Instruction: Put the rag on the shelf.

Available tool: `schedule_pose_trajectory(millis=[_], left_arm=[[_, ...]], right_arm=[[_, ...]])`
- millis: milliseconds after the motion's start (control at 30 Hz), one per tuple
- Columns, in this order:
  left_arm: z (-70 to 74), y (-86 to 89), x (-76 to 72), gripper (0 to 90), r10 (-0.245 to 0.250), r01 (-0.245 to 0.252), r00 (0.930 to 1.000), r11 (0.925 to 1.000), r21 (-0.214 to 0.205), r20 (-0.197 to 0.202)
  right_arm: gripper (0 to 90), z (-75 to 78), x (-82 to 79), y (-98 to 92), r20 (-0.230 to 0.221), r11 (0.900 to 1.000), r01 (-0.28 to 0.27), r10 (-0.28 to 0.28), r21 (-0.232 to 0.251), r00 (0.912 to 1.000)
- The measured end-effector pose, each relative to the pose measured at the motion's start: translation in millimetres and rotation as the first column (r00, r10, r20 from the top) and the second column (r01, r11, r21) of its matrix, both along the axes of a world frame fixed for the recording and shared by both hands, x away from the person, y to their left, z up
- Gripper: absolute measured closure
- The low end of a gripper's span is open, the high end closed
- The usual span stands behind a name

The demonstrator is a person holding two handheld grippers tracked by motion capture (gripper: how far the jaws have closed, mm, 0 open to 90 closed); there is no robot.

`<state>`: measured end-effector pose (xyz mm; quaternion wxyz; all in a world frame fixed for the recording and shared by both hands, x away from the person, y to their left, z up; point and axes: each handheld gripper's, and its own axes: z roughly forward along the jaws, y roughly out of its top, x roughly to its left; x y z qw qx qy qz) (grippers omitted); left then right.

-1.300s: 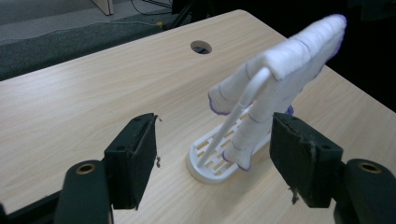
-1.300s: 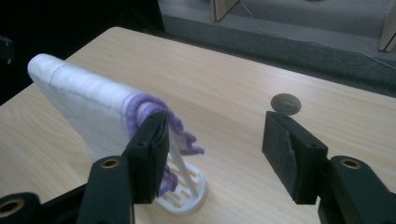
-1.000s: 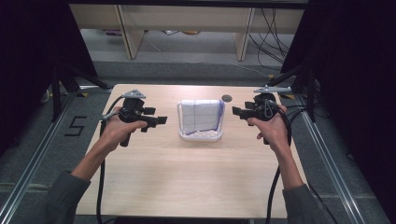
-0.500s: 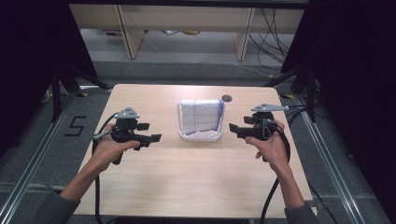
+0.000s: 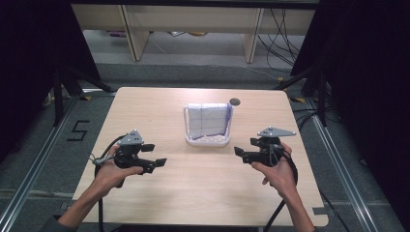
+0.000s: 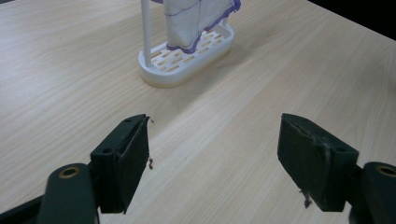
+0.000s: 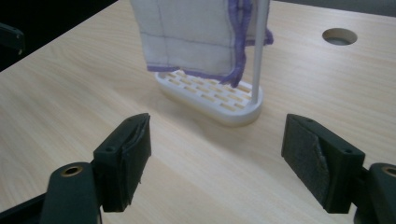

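A white slotted rack [image 5: 207, 140] stands at the table's middle, with a white cloth with purple edging [image 5: 207, 120] draped over its rail. My left gripper [image 5: 155, 154] hovers low at the rack's near left and my right gripper [image 5: 244, 147] at its near right, both pointing inward. Their jaws have just been opening and stand open with nothing between them. In the left gripper view, the rack [image 6: 187, 63] and cloth [image 6: 192, 18] lie well beyond my gripper [image 6: 215, 144]. From the right gripper [image 7: 217, 149], the rack [image 7: 210, 95] and cloth [image 7: 187, 32] are likewise ahead and apart.
The light wooden table [image 5: 203, 193] has a round cable hole [image 5: 235, 101] behind the rack, also in the right gripper view [image 7: 339, 36]. Black cables trail from both grippers over the near edge. Dark frames and floor rails flank the table.
Both hands have drawn back from beside the rack toward the table's near edge and sunk lower. The rack and cloth have stayed put.
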<state>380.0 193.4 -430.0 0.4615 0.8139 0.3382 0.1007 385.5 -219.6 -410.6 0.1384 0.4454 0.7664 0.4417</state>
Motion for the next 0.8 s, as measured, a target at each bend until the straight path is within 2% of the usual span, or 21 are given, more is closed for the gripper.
schedule_pose_trajectory(millis=[133, 167, 233, 267, 300, 333, 367, 433, 500, 533, 600, 633, 700, 733, 767, 800], left_arm=[[-9.2, 2.4, -6.4, 23.6, 0.002, -0.002, 1.0000, 1.0000, 0.001, 0.000], [-11.0, 2.9, -8.3, 23.6, 0.005, -0.005, 1.0000, 0.9999, 0.009, -0.001], [-15.7, 3.7, -11.6, 23.4, 0.004, -0.004, 0.9999, 0.9997, 0.026, 0.009], [-18.5, 3.7, -14.4, 23.3, 0.013, -0.013, 0.9998, 0.9994, 0.033, 0.018], [-20.5, 4.4, -15.6, 23.0, 0.008, -0.008, 0.9998, 0.9994, 0.032, 0.020], [-23.3, 4.9, -17.9, 22.8, 0.015, -0.016, 0.9997, 0.9994, 0.030, 0.022], [-26.5, 5.7, -20.0, 22.5, 0.010, -0.011, 0.9999, 0.9996, 0.024, 0.013], [-33.0, 7.2, -25.5, 22.3, 0.014, -0.014, 0.9999, 0.9994, 0.031, 0.008], [-38.9, 8.6, -30.8, 22.0, -0.001, 0.000, 0.9999, 0.9989, 0.046, 0.017], [-41.9, 8.1, -33.6, 21.7, 0.003, -0.004, 0.9997, 0.9992, 0.041, 0.025], [-44.1, 10.8, -38.3, 21.1, -0.003, 0.001, 0.9995, 0.9973, 0.074, 0.030], [-45.9, 10.3, -40.5, 21.0, 0.003, -0.005, 0.9994, 0.9982, 0.061, 0.033], [-47.8, 12.3, -42.9, 20.7, -0.005, 0.003, 0.9995, 0.9973, 0.073, 0.031], [-49.4, 12.0, -44.6, 20.8, 0.003, -0.005, 0.9996, 0.9981, 0.062, 0.029], [-50.7, 12.2, -46.0, 20.7, 0.010, -0.013, 0.9994, 0.9976, 0.068, 0.032], [-52.9, 12.3, -46.6, 20.7, 0.011, -0.013, 0.9993, 0.9979, 0.063, 0.036]], right_arm=[[20.7, -8.3, -7.6, 4.3, 0.011, 1.0000, -0.001, 0.001, 0.004, 0.9999], [20.5, -10.5, -8.0, 3.6, 0.008, 0.9998, -0.020, 0.020, -0.003, 0.9998], [19.4, -15.8, -12.9, 6.6, 0.006, 0.9999, -0.014, 0.014, 0.000, 0.9999], [18.9, -17.8, -15.6, 7.4, -0.019, 0.9998, -0.019, 0.019, 0.001, 0.9996], [18.6, -22.2, -16.3, 6.8, 0.013, 0.9994, -0.032, 0.032, -0.012, 0.9994], [18.6, -24.5, -18.8, 8.8, 0.006, 0.9997, -0.026, 0.026, -0.004, 0.9996], [18.2, -27.1, -20.6, 8.4, 0.012, 0.9988, -0.038, 0.039, -0.029, 0.9992], [18.2, -34.2, -29.1, 12.7, 0.008, 0.9988, -0.023, 0.023, -0.043, 0.9997], [18.2, -41.4, -33.4, 15.4, 0.004, 0.9975, -0.052, 0.052, -0.047, 0.9986], [18.2, -45.1, -34.8, 15.3, 0.010, 0.9962, -0.067, 0.068, -0.055, 0.9976], [18.2, -50.6, -39.8, 16.7, 0.000, 0.9956, -0.067, 0.068, -0.064, 0.9977], [18.1, -54.2, -42.6, 17.2, -0.018, 0.9947, -0.082, 0.081, -0.062, 0.9965], [18.1, -59.0, -47.4, 18.6, -0.027, 0.9942, -0.082, 0.080, -0.069, 0.9964], [18.0, -61.0, -48.6, 19.1, -0.027, 0.9942, -0.086, 0.084, -0.065, 0.9961], [17.6, -62.0, -51.1, 18.9, -0.027, 0.9933, -0.082, 0.080, -0.081, 0.9964], [17.2, -63.8, -52.9, 19.5, -0.034, 0.9940, -0.085, 0.083, -0.069, 0.9960]])
